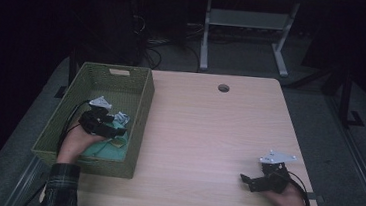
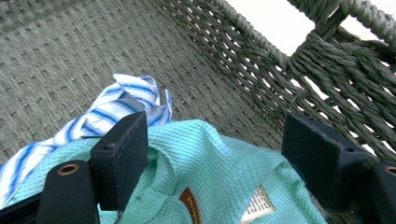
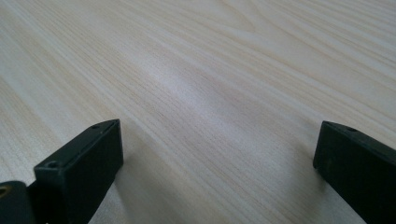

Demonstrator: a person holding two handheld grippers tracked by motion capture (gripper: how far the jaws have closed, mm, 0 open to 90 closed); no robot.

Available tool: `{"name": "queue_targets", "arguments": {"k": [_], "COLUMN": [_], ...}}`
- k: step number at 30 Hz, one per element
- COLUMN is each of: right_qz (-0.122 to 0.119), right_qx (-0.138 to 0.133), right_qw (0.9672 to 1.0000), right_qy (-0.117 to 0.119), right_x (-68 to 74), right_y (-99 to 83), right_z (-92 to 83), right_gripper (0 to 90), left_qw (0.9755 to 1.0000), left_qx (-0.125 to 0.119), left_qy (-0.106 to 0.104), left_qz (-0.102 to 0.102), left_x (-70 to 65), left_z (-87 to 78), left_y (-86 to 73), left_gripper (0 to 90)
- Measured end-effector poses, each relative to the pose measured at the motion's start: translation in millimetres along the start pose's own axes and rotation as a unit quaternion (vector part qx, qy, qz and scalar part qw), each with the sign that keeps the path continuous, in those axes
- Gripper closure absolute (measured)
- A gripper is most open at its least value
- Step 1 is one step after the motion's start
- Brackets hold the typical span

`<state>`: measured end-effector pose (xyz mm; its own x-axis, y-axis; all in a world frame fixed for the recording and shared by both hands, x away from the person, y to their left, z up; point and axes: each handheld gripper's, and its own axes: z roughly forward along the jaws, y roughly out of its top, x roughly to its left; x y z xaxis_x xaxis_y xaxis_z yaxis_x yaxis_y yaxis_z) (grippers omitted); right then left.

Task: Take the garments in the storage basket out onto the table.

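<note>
While the left gripper [image 2: 215, 154] hangs wide open astride a fold of the teal cloth [image 2: 219, 172], low in the basket [image 1: 139, 124] at left of the high view, its jaws may snag the striped cloth [image 2: 116, 105] too. The teal cloth lies crumpled, showing no clear axis. The right gripper [image 3: 215, 163] rests unclenched and empty on the table [image 1: 208, 135].

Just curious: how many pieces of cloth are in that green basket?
2. A teal cloth lies under the left claw, and a blue-striped white cloth sits just beyond it on the basket floor. More may be hidden underneath.
</note>
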<state>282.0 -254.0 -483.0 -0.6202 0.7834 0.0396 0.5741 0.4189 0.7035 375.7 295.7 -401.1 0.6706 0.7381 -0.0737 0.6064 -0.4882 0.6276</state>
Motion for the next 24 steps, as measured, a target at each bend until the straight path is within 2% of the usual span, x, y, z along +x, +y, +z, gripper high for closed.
{"name": "queue_targets", "arguments": {"k": [1,8,12,14,24], "right_qz": [0.0,0.0,0.0,0.0,0.0], "right_qx": [0.0,0.0,0.0,0.0,0.0], "right_qw": [1.0,1.0,1.0,1.0,1.0], "right_qy": [0.0,0.0,0.0,0.0,0.0], "right_x": [0.1,0.0,0.0,0.0,0.0], "right_y": [0.0,0.0,0.0,0.0,0.0], "right_z": [-0.1,0.0,0.0,0.0,-0.1], "right_gripper": [1.2,1.1,1.1,1.2,1.2], "left_qw": [1.0,0.9996,0.9992,0.9989,0.9964], "left_qx": [0.002,0.027,0.037,0.045,0.079], "left_qy": [-0.001,-0.005,-0.011,-0.015,-0.026], "left_qz": [-0.005,0.002,-0.005,-0.001,-0.018], "left_x": [-0.5,-0.8,-1.9,-1.4,-1.3], "left_z": [0.8,5.1,8.3,9.6,14.1], "left_y": [-0.4,-0.3,-0.7,-0.8,-1.9], "left_gripper": [23.1,25.2,26.6,28.6,40.8]}}
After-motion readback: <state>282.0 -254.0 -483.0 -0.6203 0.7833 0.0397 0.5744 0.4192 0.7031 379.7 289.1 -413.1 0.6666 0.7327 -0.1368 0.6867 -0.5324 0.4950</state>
